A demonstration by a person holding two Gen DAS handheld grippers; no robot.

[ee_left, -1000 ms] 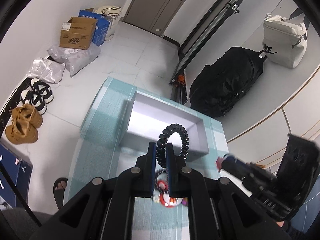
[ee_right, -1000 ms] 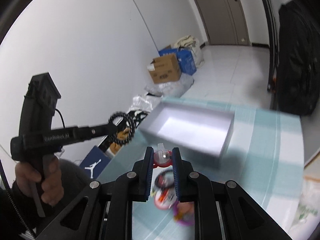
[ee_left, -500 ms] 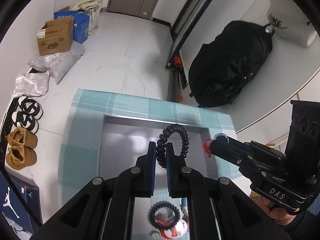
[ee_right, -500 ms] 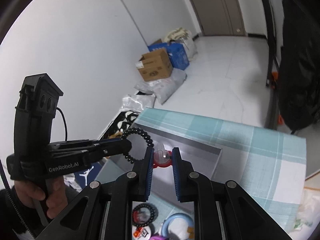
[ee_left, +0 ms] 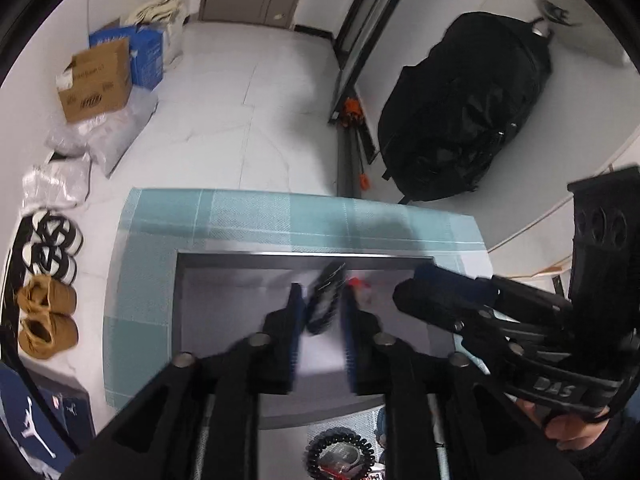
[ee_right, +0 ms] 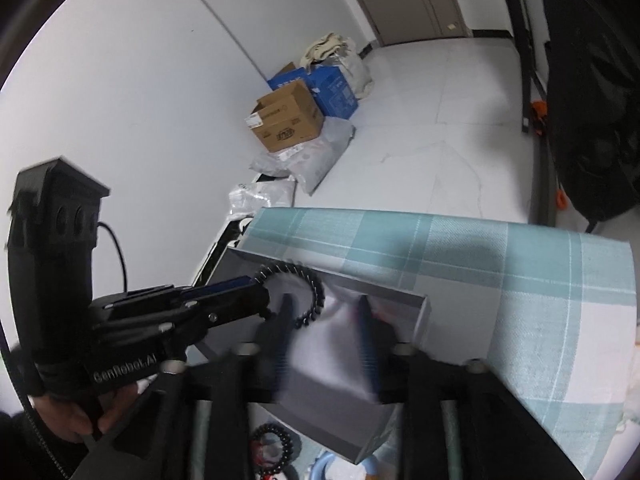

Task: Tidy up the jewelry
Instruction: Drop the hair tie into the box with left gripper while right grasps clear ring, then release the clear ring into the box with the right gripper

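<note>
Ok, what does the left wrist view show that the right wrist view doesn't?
Only left wrist: brown shoes on the floor, plus the right gripper seen from outside. Only right wrist: the left gripper from the side, with its cable. Both: grey box, teal cloth, black bead bracelet over the box, cardboard carton.

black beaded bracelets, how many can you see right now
2. One black beaded bracelet hangs between the left gripper fingers over the grey box; another bracelet lies on the table in front of the box. Others may be hidden.
</note>
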